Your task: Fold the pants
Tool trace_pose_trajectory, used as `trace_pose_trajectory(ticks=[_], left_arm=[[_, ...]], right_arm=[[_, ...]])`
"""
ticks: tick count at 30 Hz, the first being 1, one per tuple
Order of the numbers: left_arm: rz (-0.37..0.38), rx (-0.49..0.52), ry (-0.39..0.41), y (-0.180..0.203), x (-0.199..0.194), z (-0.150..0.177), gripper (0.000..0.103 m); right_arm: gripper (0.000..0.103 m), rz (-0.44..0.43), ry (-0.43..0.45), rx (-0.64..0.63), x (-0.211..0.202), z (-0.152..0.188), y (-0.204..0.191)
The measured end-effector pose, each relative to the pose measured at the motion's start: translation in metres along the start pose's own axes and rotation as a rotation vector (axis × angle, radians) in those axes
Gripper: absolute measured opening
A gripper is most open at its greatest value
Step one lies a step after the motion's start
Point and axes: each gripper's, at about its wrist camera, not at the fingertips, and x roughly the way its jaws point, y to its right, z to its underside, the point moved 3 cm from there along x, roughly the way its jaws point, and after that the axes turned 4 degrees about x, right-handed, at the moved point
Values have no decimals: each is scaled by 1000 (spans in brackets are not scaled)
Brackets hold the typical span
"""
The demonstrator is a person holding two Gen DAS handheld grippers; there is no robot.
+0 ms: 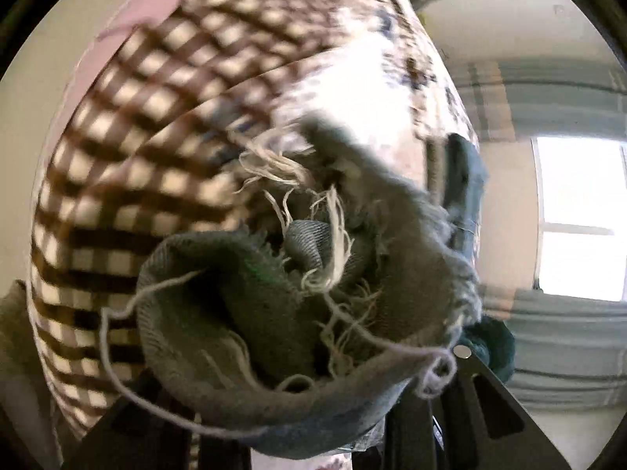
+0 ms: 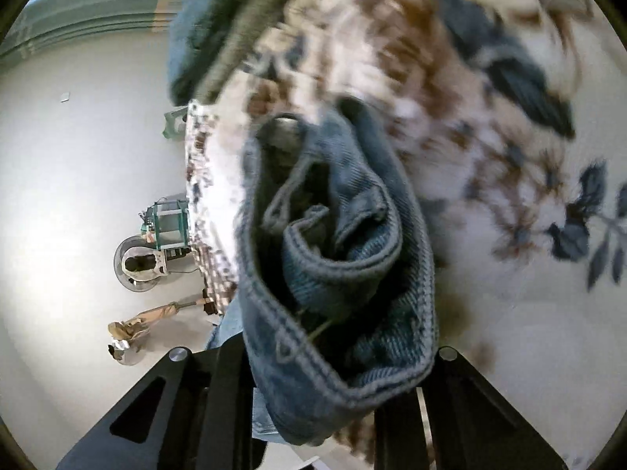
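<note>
The pants are blue-grey denim jeans. In the left wrist view my left gripper (image 1: 313,423) is shut on the frayed hem of a jeans leg (image 1: 298,293), bunched up with loose white threads hanging out. In the right wrist view my right gripper (image 2: 333,411) is shut on the stitched waistband end of the jeans (image 2: 337,258), rolled into a thick fold between the fingers. Both ends are lifted above the bed. More denim (image 2: 203,19) trails away at the upper left.
A bed with a brown-and-cream checked cover (image 1: 137,137) and a floral sheet (image 2: 529,156) lies beneath. Pale floor (image 2: 78,176) with a fan (image 2: 137,266) and small clutter is at the left. A window (image 1: 580,215) and curtains are at the right.
</note>
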Motion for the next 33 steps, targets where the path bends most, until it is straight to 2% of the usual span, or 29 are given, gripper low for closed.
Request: trace_pose_trajectory(ticks=[3,6,10,13,17,20,23,26,27,30,33], left_arm=[[6,74,-40,46,-13,-19,23],[45,147,-76,101,-14,-41,23],[144,242,-124,193,6,-79,23],[245,322,-164,277,40,-116,23],[358,448,-215,385,110,-167,23],[388,520,-244,430,172,-192,23],[360,602,-285,442,250,-212,23],[258,666,-325,415,318,-224,23],[197,694,-333,399,337,-227,23],[132,666,-373,357,360,-226,23],[130,660,-389,341,357,-224,26]], right_arm=[[18,-5,31,14,-21,0,-39],[18,-23,72,19,-41,-6,-78],[18,-82,182,35,-63,-39,-141],[18,-143,298,40,-76,-84,-194],[18,-219,472,20,-81,-158,-260],[18,-249,570,13,-71,-208,-280],[18,-248,621,35,-38,-255,-270],[18,-193,616,74,10,-285,-231],[18,-163,603,88,26,-292,-215],[18,-128,578,138,63,-300,-176],[18,-135,573,157,75,-298,-160]])
